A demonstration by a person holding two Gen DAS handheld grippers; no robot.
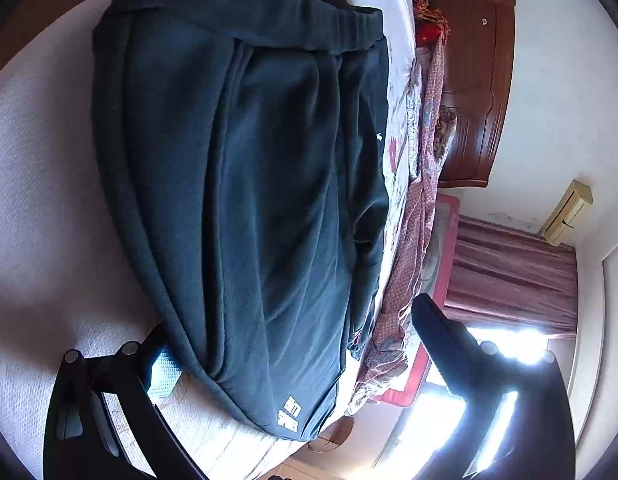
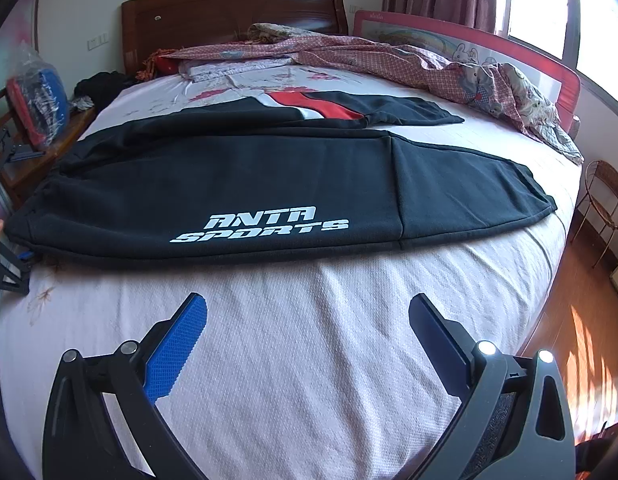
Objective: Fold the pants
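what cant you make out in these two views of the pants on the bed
- Left wrist view: the pants run out of frame at the top edge, so the leg ends are cut off; the window is blown out by glare.
- Left gripper: one finger lies at the pants' edge; contact unclear.
- Right wrist view: a second dark garment is partly hidden behind the pants.
- Right gripper: open over bare bed.

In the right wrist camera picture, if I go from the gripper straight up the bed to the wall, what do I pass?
Right gripper → bare white bedcover → black pants with white lettering → second dark garment with a red stripe → flowered sheet → crumpled checked blanket → wooden headboard.
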